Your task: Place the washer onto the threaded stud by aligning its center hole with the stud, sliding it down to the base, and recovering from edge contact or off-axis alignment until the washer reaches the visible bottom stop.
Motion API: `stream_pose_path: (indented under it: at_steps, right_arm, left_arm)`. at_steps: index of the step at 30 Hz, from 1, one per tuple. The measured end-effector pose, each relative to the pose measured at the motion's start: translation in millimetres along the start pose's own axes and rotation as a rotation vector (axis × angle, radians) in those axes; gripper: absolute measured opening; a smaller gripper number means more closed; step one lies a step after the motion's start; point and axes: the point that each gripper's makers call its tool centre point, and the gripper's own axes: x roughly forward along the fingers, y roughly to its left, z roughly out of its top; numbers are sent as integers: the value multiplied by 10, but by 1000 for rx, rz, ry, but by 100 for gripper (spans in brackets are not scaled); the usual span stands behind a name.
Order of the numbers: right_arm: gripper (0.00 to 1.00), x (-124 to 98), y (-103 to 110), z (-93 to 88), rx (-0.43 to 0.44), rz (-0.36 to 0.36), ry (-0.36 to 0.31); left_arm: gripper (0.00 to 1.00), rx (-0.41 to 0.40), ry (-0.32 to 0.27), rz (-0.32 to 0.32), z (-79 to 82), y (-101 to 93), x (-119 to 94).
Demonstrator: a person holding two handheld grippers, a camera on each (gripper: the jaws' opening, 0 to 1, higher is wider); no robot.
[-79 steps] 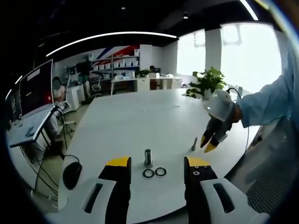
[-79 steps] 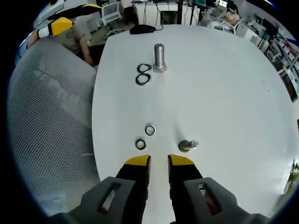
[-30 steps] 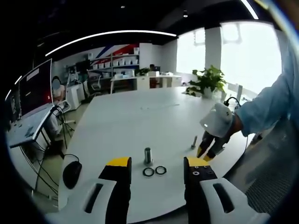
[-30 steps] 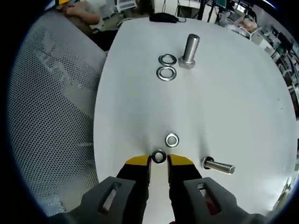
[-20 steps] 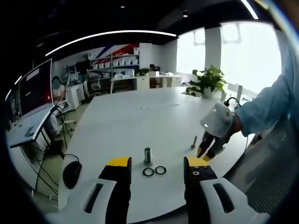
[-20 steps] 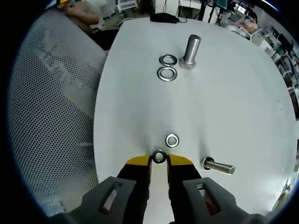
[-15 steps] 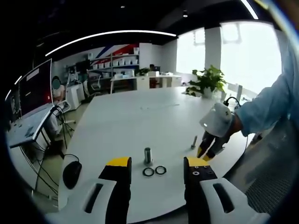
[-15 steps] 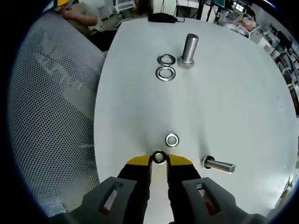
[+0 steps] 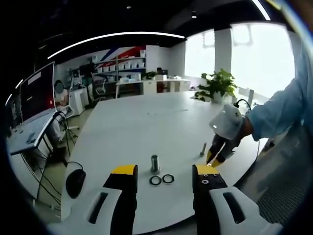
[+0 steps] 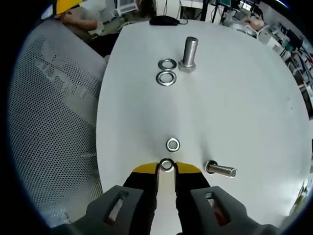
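Right gripper (image 10: pixel 167 167): fingers pinched small washer (image 10: pixel 167 164); we judged it best lifted level. Left gripper (image 9: pixel 164 172): fingers spread, idle above bench (image 9: pixel 142 122).

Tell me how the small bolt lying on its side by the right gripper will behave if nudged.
The small bolt lies flat on the smooth white table, so it will probably roll or pivot around its wider head. It looks like rigid metal and should not bend.
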Motion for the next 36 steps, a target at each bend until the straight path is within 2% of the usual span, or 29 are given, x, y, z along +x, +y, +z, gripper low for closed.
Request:
stream_pose_path:
  at_steps: [16,36]
  right_arm:
    - [14,-219,-164,-62,44,-24,-26]
    - [14,-421,-346,-109,55,-60,-37]
  left_arm:
    - [43,1,-2,-3,6,-4,0]
    - [43,3,3,-4,-5,-7,3]
